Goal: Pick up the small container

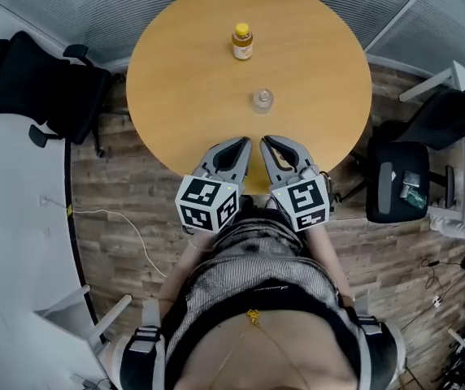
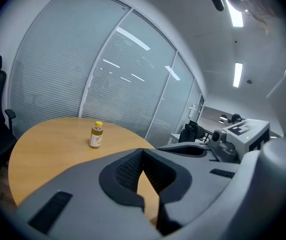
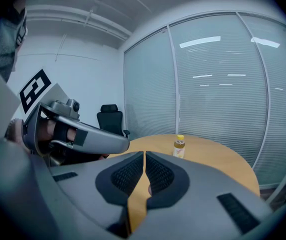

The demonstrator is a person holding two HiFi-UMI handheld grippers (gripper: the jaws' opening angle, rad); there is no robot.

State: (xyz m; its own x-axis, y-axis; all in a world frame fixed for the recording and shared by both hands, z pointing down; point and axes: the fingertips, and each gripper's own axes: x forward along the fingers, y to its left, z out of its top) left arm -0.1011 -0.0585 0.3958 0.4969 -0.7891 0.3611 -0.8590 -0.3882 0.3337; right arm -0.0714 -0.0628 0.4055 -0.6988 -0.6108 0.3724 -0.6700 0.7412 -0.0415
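A small clear container (image 1: 262,100) stands on the round wooden table (image 1: 176,80), a little beyond both grippers. Farther back stands a yellow-capped bottle (image 1: 242,41), which also shows in the left gripper view (image 2: 96,135) and the right gripper view (image 3: 179,147). My left gripper (image 1: 244,143) and right gripper (image 1: 267,141) hover side by side over the table's near edge, both shut and empty. The jaws of the left gripper (image 2: 143,152) and of the right gripper (image 3: 145,154) meet at their tips. The clear container is hidden in both gripper views.
A black office chair (image 1: 45,88) stands left of the table and another (image 1: 403,177) at its right. Glass walls with blinds (image 2: 58,64) run behind the table. A white cable (image 1: 127,226) lies on the wooden floor.
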